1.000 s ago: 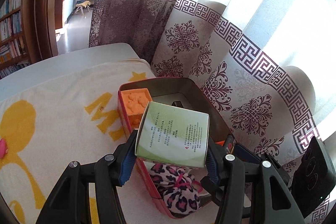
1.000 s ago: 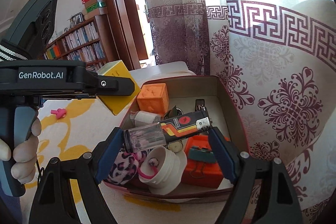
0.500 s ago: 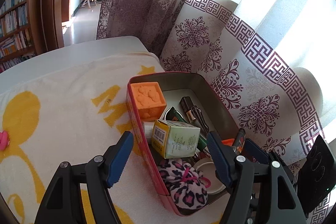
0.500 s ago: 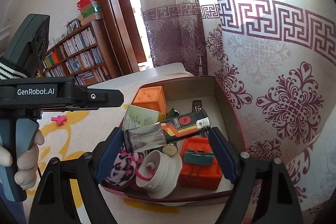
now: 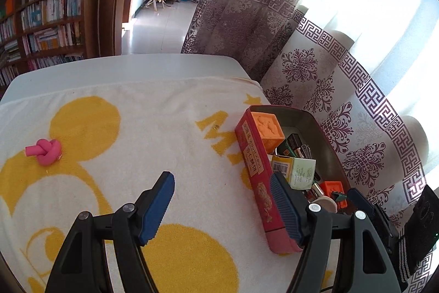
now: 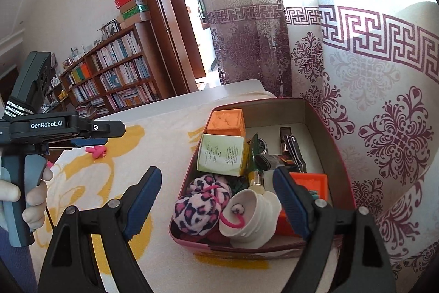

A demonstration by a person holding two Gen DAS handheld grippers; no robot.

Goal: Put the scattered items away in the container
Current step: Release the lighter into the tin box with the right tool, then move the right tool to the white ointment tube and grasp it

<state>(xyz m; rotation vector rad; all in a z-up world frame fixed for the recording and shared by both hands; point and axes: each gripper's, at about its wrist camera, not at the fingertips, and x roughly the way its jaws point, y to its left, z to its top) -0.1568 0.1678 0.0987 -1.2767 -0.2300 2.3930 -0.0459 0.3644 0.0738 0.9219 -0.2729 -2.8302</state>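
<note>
we are observing the left gripper standing with its jaws spread wide and nothing between them, hanging over the white and yellow towel just left of the red tin. its right finger is overlapping the tin's near left wall in the left wrist view; we cannot tell whether it is touching.

we are observing the right gripper likewise parted and carrying nothing, its right finger sitting over the near part of the tin and its left finger over the towel.

inside the tin we are noting an orange cube in the far left corner, a pale green carton lying just in front of it and touching it, a leopard-print pouch at the near left, a white ribbed cap with a pink loop beside the pouch, and an orange block at the near right. a tube with a dark, printed body is lying across the middle, among small dark items we cannot identify.

one item is remaining outside the container: a pink knotted piece is lying on the towel, well apart from the tin, on the far left. in the right wrist view it is appearing just below the left gripper's fingers.

a patterned curtain is hanging close behind the tin.
</note>
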